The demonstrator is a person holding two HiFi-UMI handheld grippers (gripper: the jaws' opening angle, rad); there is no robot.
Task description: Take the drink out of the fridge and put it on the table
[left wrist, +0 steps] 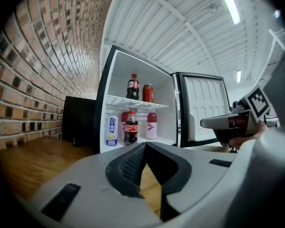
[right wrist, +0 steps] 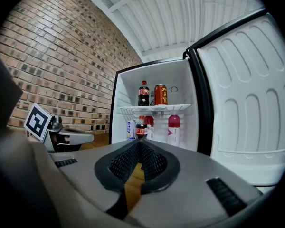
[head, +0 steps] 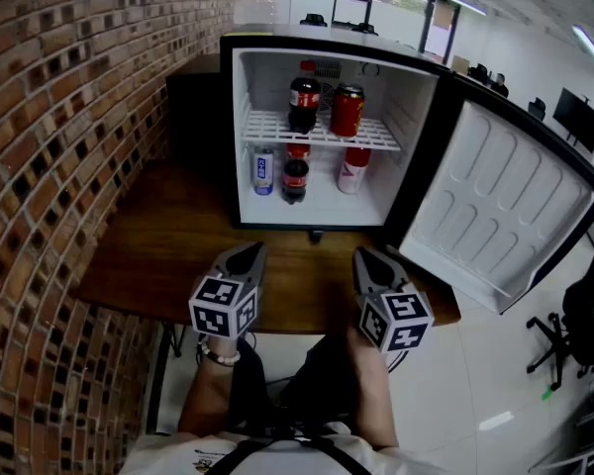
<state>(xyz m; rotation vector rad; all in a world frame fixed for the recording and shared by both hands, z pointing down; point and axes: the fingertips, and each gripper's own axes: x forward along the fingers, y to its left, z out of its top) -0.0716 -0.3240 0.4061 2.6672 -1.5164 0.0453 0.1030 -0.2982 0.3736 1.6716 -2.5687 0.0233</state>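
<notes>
We note the fridge (head: 416, 137) open on the bench (head: 168, 245). Its drinks are all inside: cola bottle (head: 304, 97) and red can (head: 346, 111) on the wire shelf (head: 267, 127), three more below. In front of the fridge we hold the left gripper (head: 247, 253) and right gripper (head: 366, 255), both with jaws together, empty.

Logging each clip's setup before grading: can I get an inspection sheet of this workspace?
Surface: brown wooden table, carrying the fridge.
Job's things: black mini fridge with white inside, door open; upper shelf, dark cola bottle and red can; below, white-and-blue can, second cola bottle, pink bottle.
Clutter: black box left of the fridge.
Grippers: left gripper and right gripper shut, empty, level.
Cables: nothing seen.
Surroundings: red brick wall; black office chair.
</notes>
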